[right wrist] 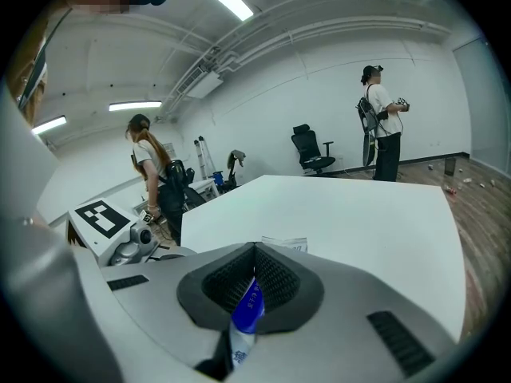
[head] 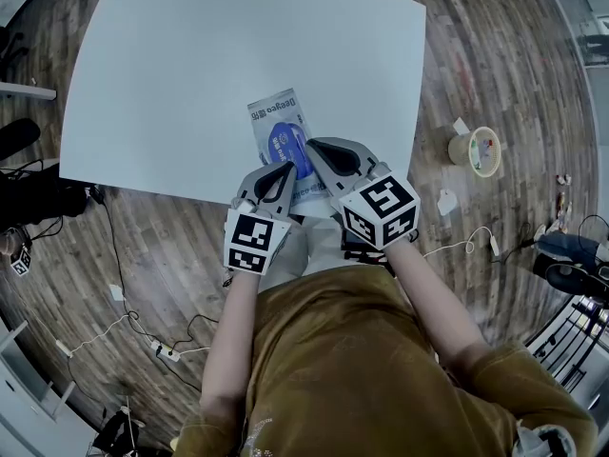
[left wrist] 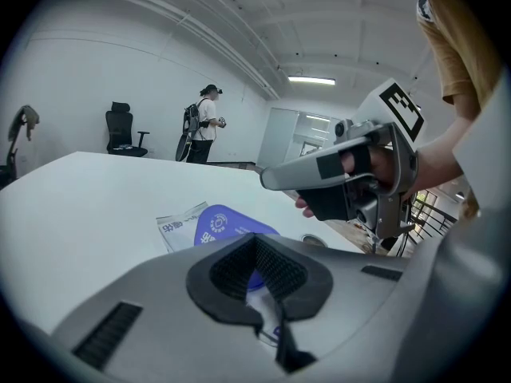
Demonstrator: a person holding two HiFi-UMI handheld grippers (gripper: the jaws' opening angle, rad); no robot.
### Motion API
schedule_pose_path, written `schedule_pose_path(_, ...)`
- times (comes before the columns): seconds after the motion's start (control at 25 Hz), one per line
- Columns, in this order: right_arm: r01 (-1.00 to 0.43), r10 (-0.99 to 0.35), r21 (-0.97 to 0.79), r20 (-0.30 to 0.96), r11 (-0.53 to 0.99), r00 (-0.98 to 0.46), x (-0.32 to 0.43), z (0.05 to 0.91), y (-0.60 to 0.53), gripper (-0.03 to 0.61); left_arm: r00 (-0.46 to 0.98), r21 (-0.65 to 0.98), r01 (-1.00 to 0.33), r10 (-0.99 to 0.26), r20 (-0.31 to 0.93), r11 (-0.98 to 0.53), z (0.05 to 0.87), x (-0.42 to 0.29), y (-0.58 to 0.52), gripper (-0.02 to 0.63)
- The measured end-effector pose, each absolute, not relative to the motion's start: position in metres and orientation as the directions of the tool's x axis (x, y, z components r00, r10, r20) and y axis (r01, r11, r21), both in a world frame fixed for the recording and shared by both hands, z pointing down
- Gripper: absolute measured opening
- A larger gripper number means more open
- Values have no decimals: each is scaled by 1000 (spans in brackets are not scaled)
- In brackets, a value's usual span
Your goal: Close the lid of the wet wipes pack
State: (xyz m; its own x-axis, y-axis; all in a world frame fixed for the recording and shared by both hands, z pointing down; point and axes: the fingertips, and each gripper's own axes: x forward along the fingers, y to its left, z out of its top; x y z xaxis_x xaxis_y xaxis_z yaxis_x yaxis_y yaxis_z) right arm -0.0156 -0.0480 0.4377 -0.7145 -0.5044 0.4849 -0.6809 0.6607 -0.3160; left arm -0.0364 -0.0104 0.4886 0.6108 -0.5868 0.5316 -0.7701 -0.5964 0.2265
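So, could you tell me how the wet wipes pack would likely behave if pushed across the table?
The wet wipes pack probably feels soft and floppy: its film end looks crimped. Lying flat on the table, it should slide rather than roll or tip. Its lid, pinched in the right hand-held gripper, looks thin and bendy.

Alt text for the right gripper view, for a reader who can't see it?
The right gripper has its jaws shut on a blue-and-white flap of the wet wipes pack, which lies on a white table. A person stands beside the table, and a second person stands behind it.
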Motion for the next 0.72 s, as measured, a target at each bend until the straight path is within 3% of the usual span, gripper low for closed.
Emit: schedule_pose_path(0.72,-625,-415,-359,510,693,-753,-39,460,-31,6,622,245,-761,-568,539,-601,493,-34,-8,-3)
